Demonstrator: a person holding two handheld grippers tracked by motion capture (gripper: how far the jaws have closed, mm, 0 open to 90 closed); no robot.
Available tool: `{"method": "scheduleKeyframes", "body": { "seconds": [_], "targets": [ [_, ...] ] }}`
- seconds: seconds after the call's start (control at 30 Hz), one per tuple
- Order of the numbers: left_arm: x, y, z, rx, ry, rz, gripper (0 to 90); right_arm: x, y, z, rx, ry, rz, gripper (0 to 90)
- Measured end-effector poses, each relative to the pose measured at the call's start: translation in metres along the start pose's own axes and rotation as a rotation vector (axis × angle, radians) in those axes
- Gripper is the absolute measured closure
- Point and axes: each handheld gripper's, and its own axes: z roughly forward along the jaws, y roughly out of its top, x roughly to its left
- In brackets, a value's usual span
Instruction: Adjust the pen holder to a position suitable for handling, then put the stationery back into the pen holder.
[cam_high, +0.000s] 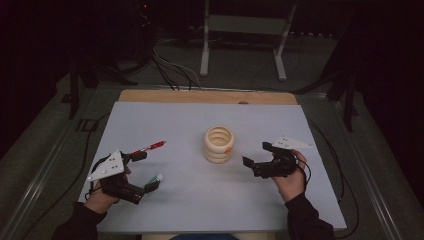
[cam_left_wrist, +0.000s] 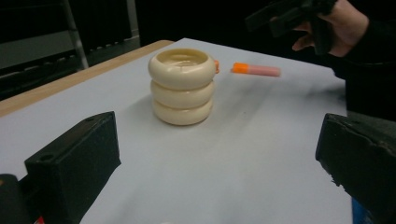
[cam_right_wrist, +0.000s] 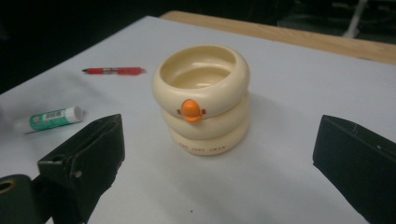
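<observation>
- Two hand-held grippers are held low over the counter's near edge: the left hand-held gripper (cam_high: 141, 171) and the right hand-held gripper (cam_high: 257, 156), both with jaws spread wide and empty.
- A cream, ribbed, three-ringed plastic pot (cam_high: 219, 144) stands at the counter's middle.
- A red pen (cam_high: 150, 147) and a green-labelled white glue stick (cam_right_wrist: 52, 118) lie toward the left edge.
- Tipping the pot seems likely if only its rim were pinched.

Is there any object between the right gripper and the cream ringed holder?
Nothing visible. The right gripper stands open facing the cream ringed holder, with only bare white table sheet between them. The red pen and glue stick lie off to one side.
</observation>
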Motion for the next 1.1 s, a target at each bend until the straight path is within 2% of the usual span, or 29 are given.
{"method": "scheduleKeyframes", "body": {
  "seconds": [0.07, 0.13, 0.17, 0.23, 0.3, 0.4, 0.73, 0.8, 0.97, 1.1],
  "targets": [
    [0.003, 0.002, -0.001, 0.001, 0.009, 0.001, 0.3, 0.0, -0.005, -0.002, -0.008, 0.023, -0.007, 2.0],
    [0.006, 0.003, -0.002, 0.0, 0.013, -0.001, 0.3, -0.001, -0.009, -0.002, -0.013, 0.023, -0.008, 2.0],
    [0.008, 0.004, -0.002, 0.0, 0.01, -0.001, 0.3, -0.002, -0.013, -0.004, -0.024, 0.047, -0.006, 2.0],
    [0.012, 0.005, -0.003, 0.0, 0.011, -0.001, 0.3, -0.002, -0.017, -0.006, -0.033, 0.046, -0.014, 2.0],
    [0.016, 0.006, -0.004, 0.006, 0.018, -0.004, 0.3, -0.004, -0.02, -0.01, -0.05, 0.086, -0.007, 2.0],
    [0.023, 0.006, -0.004, 0.013, 0.029, -0.007, 0.3, -0.004, -0.022, -0.014, -0.066, 0.106, -0.008, 2.0],
    [0.049, 0.006, -0.003, 0.05, 0.061, -0.029, 0.3, -0.003, -0.027, -0.016, -0.07, 0.126, -0.034, 2.0],
    [0.055, 0.006, -0.002, 0.048, 0.079, -0.05, 0.3, -0.003, -0.027, -0.016, -0.073, 0.135, -0.037, 1.9],
    [0.071, 0.004, 0.002, 0.054, 0.07, -0.062, 0.3, -0.001, -0.026, -0.017, -0.084, 0.137, -0.049, 2.0],
    [0.086, 0.002, 0.004, 0.06, 0.05, -0.04, 1.3, -0.002, -0.026, -0.018, -0.087, 0.141, -0.044, 2.0]
  ]
}}
